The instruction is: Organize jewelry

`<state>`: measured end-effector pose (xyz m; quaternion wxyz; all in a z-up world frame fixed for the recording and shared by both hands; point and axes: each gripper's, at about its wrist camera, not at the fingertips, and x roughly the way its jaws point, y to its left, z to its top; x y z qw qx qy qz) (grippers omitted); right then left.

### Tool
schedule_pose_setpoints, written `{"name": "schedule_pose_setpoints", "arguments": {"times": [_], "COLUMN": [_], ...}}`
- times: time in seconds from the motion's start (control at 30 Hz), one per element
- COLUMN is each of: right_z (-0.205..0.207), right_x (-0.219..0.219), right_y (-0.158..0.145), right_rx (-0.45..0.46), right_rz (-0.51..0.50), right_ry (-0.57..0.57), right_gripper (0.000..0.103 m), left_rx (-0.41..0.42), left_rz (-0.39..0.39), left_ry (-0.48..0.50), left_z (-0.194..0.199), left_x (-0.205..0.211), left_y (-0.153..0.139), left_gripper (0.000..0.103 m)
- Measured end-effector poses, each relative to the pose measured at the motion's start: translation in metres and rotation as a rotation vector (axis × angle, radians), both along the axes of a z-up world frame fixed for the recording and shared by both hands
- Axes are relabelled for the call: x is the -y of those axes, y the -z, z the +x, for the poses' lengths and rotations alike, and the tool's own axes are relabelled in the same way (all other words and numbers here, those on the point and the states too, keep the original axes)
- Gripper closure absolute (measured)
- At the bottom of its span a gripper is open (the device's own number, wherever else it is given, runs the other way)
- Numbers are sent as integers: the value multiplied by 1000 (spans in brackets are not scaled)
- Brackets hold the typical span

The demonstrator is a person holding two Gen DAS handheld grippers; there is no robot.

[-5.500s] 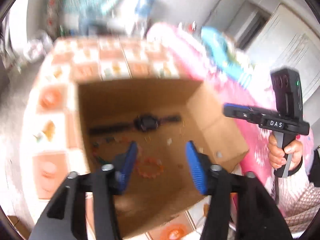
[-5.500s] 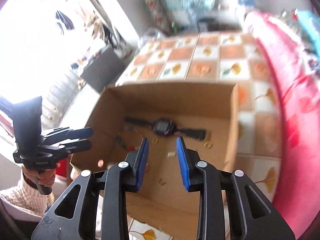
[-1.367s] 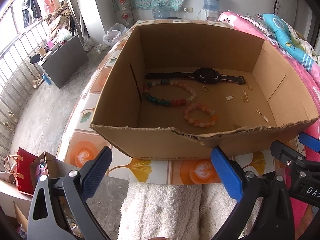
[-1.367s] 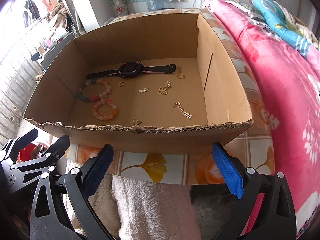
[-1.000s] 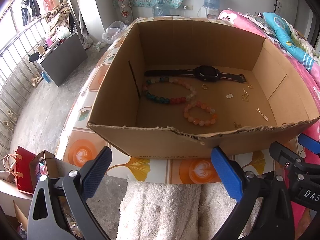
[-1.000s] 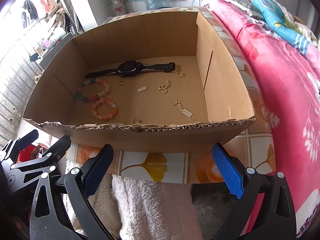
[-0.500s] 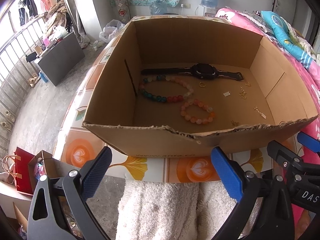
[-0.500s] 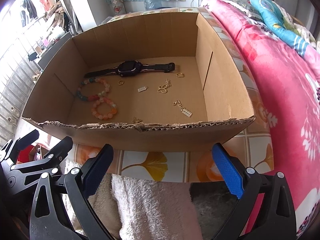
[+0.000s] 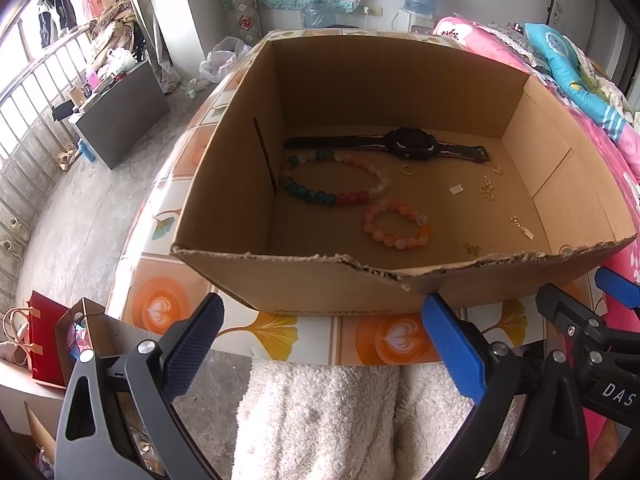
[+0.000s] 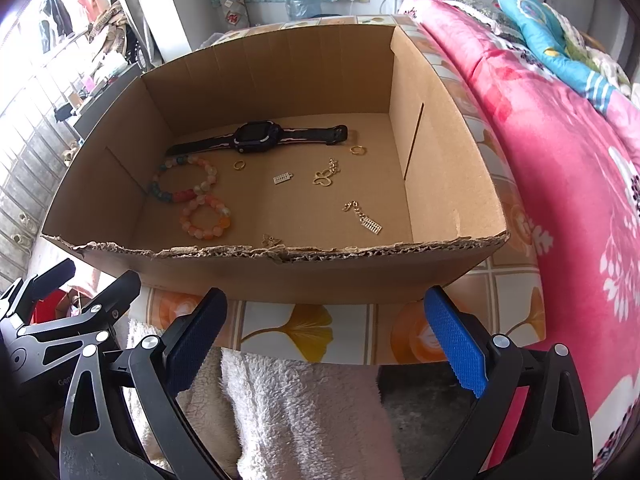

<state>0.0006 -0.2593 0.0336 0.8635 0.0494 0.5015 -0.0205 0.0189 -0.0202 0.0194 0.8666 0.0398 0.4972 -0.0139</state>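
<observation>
Hovering short of the cardboard box (image 9: pixel 320 284), left gripper (image 9: pixel 320 344) and right gripper (image 10: pixel 324 340) gape wide, empty; watch (image 10: pixel 256 136), bead bracelets (image 10: pixel 206 216) and apparently gold charms (image 10: pixel 324 176) lie inside.

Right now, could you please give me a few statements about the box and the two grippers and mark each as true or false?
1. The black watch lies along the far wall of the cardboard box. True.
2. The left gripper is shut on a bracelet. False: it is open and empty, in front of the box.
3. The orange bead bracelet lies nearer the front wall than the multicoloured bead bracelet. True.
4. The right gripper reaches inside the box. False: it hangs open outside the front wall.
5. The small gold pieces hang over the box's rim. False: they lie on its floor.
</observation>
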Motion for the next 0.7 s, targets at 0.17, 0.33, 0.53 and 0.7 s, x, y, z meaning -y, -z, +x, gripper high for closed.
{"name": "schedule_pose_setpoints", "arguments": {"times": [0.17, 0.33, 0.53, 0.7], "right_z": [0, 0, 0, 0], "right_x": [-1, -2, -2, -3], "right_y": [0, 1, 0, 1], "right_rx": [1, 0, 1, 0], "right_rz": [-6, -7, -6, -8], "right_ry": [1, 2, 2, 1], "right_gripper": [8, 8, 8, 8], "left_rx": [1, 4, 2, 1], "left_rz": [3, 7, 5, 4], "left_ry": [2, 5, 6, 6], "left_z": [0, 0, 0, 0], "left_x": [0, 1, 2, 1], "left_y": [1, 1, 0, 0], "left_gripper": [6, 6, 6, 6]}}
